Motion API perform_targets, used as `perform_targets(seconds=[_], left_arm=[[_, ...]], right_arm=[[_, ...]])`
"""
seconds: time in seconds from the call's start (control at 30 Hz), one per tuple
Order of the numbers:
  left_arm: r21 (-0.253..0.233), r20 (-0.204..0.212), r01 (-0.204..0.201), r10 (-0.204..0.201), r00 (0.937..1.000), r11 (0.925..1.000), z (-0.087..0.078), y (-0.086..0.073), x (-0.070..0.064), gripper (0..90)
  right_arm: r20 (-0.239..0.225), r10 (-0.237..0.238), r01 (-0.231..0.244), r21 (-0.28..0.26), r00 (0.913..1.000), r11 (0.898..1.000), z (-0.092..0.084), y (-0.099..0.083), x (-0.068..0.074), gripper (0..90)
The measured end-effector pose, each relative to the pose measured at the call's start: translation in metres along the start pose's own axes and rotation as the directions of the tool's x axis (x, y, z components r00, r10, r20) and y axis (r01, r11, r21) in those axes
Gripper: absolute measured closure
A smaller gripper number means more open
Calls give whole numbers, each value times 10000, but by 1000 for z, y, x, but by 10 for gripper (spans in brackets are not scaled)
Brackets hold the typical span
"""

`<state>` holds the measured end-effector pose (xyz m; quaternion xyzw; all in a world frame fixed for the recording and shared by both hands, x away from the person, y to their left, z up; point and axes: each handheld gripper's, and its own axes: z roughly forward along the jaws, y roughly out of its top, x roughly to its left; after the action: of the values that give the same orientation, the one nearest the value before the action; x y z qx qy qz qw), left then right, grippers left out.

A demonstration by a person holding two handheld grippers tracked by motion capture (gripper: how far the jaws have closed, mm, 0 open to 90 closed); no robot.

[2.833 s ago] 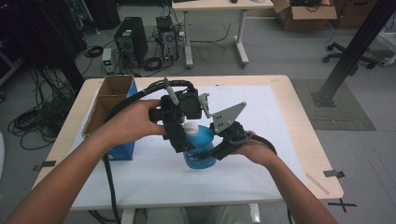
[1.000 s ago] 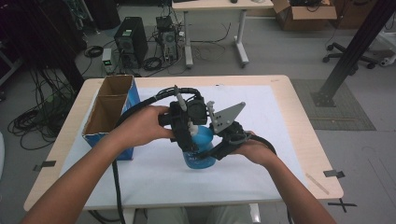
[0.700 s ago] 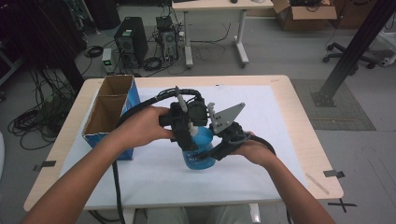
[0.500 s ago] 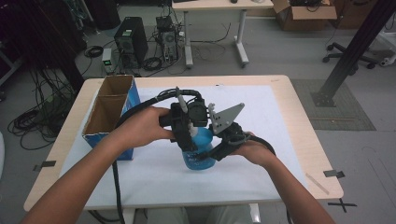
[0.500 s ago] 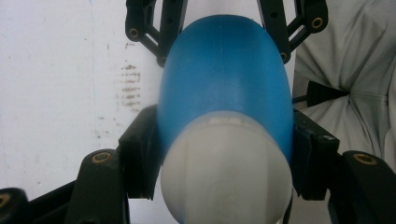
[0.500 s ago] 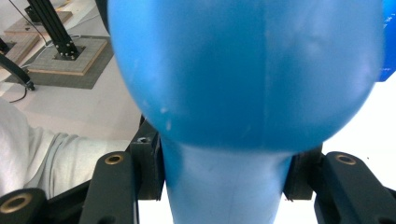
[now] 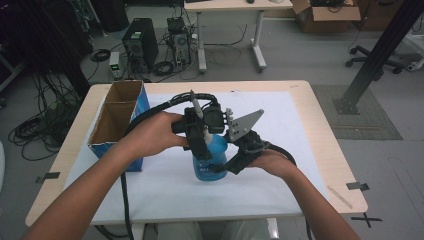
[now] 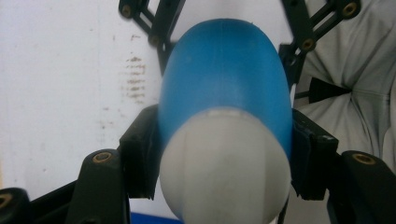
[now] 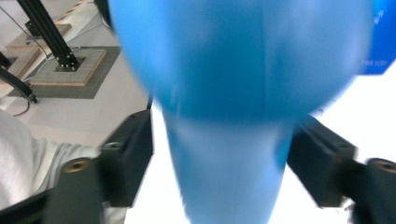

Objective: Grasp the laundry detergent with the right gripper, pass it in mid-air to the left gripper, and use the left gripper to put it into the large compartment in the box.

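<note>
Bottle (image 7: 210, 159) stands mid-frame on the white table cover (image 7: 300, 130). Left gripper (image 7: 201, 142) has slid from its side onto the white cap (image 8: 224, 168), pinching it; right gripper (image 7: 231, 165) clamps the body, probably to unscrew.

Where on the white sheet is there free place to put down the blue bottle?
The white sheet is bare right of the right gripper up to the table's edge, and along the near edge between the forearms. It is crowded in the middle, around the blue bottle, and leftward to the cardboard box.
</note>
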<state>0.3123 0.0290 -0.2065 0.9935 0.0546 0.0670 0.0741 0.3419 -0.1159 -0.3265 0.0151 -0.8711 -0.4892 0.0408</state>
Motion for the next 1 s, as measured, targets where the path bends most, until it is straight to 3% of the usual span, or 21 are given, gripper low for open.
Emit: perform_targets(seconds=[0.13,0.17,0.37,0.4,0.43,0.47,0.57,0.73,0.87,0.9,0.93,0.97,1.0], left_arm=[[197,-107,113,-111,9999,9997,-4,-1,4,383],[283,-133,301,-298,9995,9991,-7,-4,6,383],[404,-391,757,-742,9965,9963,-15,-13,12,383],[384,-595,1033,-1009,9931,9939,-19,-17,15,382],[384,-595,1033,-1009,9931,9939,-19,-17,15,383],[401,-727,1372,-1340,9883,9897,-24,-21,20,383],[410,-867,1674,-1634,9827,9850,-30,-25,25,383],[442,-1200,2699,-2631,9573,9619,-46,-38,40,383],[446,-1393,3359,-3271,9346,9408,-60,-48,52,383],[446,-1393,3359,-3271,9346,9408,-60,-48,52,383],[433,-1490,3667,-3569,9222,9293,-67,-52,57,383],[409,-1538,3808,-3707,9159,9238,-70,-54,59,383],[409,-1538,3808,-3707,9159,9238,-70,-54,59,383]], right_arm=[[92,441,-442,122,9990,9989,-8,-9,0,140],[223,544,-548,218,9983,9983,-11,-10,0,115],[752,1087,-1143,745,9912,9906,-27,-20,-2,63],[955,1120,-1212,968,9891,9879,-35,-23,-1,64],[955,1120,-1212,968,9891,9879,-35,-23,-1,64],[1224,1109,-1255,1190,9863,9849,-43,-27,1,64],[1365,1079,-1256,1279,9847,9838,-49,-29,2,66],[1761,1112,-1459,1981,9781,9693,-67,-39,7,62],[2010,1247,-1670,2096,9716,9634,-79,-45,8,56],[2010,1247,-1670,2096,9716,9634,-79,-45,8,56],[2155,1311,-1773,2112,9677,9612,-87,-47,8,56],[2194,1323,-1796,2117,9666,9607,-90,-47,8,56],[2265,1346,-1841,2136,9647,9594,-93,-47,8,55]])
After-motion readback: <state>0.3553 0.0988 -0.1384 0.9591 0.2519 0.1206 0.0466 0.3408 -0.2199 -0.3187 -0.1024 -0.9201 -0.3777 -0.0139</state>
